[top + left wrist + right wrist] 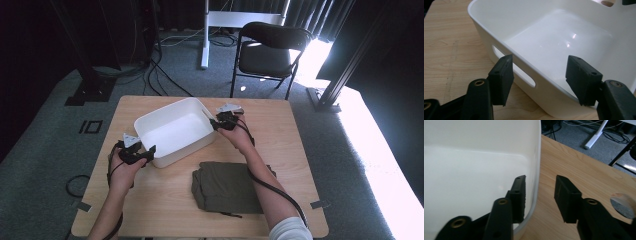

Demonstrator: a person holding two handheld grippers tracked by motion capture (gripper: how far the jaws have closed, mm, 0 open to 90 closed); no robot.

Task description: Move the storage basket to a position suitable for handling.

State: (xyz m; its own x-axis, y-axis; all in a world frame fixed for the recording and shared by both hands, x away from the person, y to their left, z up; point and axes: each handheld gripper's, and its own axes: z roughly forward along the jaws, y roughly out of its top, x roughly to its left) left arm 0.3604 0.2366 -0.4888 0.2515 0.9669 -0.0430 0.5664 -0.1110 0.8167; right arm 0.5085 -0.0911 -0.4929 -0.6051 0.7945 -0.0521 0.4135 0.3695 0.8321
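High view: glossy white tub [172, 131] with handle slot; both tongs [141, 156] [218, 121] apart, straddling its walls.

No readable text, label, brand, number or sign anywhere: none on the white tub [172, 131], the wooden table [165, 200], the folded olive cloth [225, 187] or the black chair [267, 47].

High view: above table [150, 200], facing forward-down, far.
Gripper views: close, along jaws.
Shared: white bin [172, 130] rim.
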